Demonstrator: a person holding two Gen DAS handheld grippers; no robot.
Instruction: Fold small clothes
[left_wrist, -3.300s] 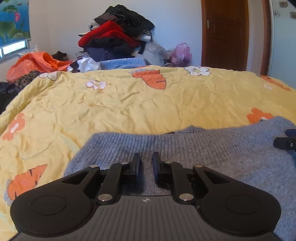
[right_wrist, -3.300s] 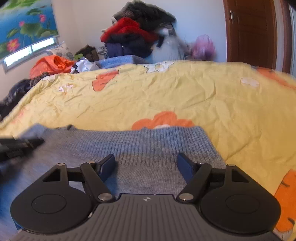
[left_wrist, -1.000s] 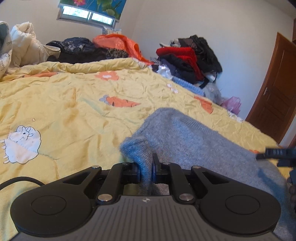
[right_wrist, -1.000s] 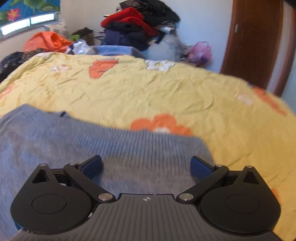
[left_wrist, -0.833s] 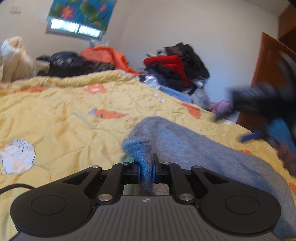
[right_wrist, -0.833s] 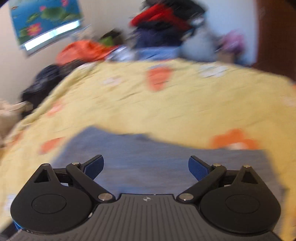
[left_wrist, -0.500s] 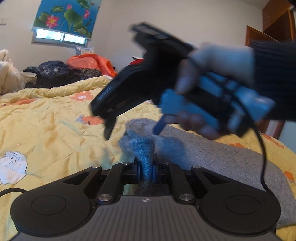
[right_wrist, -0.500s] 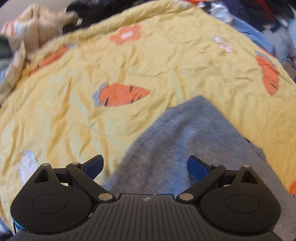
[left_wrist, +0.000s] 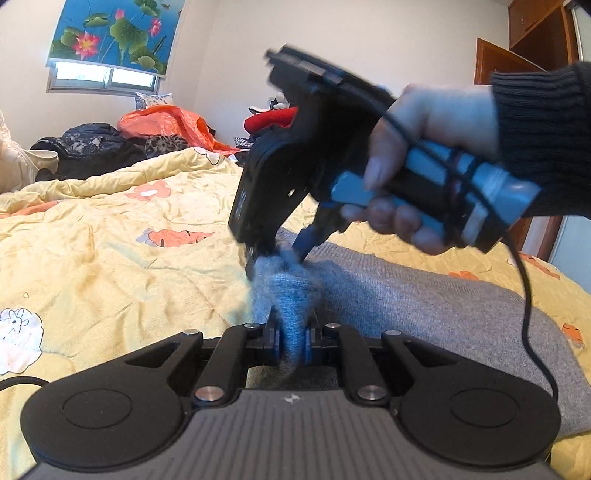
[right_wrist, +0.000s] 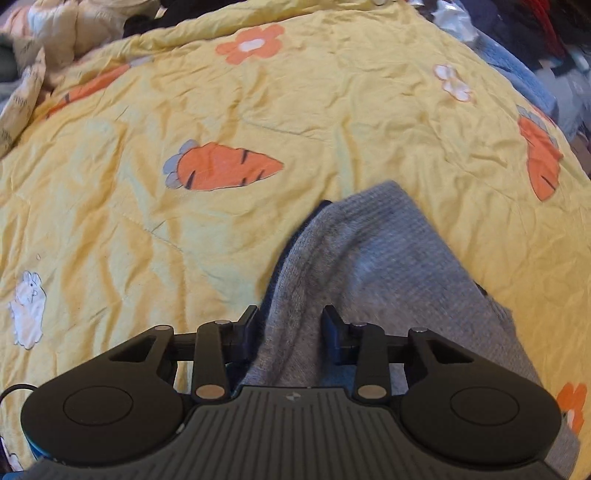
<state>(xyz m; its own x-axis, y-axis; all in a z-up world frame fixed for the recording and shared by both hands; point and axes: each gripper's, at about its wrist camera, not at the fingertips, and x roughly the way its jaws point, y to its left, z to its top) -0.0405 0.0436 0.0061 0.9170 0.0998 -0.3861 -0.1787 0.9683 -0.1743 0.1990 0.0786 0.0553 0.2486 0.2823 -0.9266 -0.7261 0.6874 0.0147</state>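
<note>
Close up in the left wrist view, the left gripper (left_wrist: 291, 341) is clamped narrow on a bunched fold of the grey knitted sweater (left_wrist: 424, 295), the cloth pinched up between its blue pads; the rest of the sweater lies spread on the yellow quilt (left_wrist: 110, 258), running away to the right of that pinched fold; just above the fold a person's hand (left_wrist: 424, 162) in a dark ribbed sleeve (left_wrist: 543, 136) holds the right gripper (left_wrist: 275, 254) pointing steeply down, its fingertips at the top of the raised cloth; a black cable (left_wrist: 528, 288) hangs from its handle over the sweater; beyond the sweater, at the far edge of the quilt, sits a heap of clothes (left_wrist: 162, 125) under a lotus-print blind (left_wrist: 118, 33); from the right wrist view, the right gripper (right_wrist: 291, 332) looks down on the sweater (right_wrist: 376, 258), a ridge of grey knit standing between its fingers; its jaws have just been closing and stand half narrowed around that ridge, though whether the pads press it I cannot tell; left of the sweater on the quilt (right_wrist: 332, 103) is a printed carrot (right_wrist: 225, 168)
</note>
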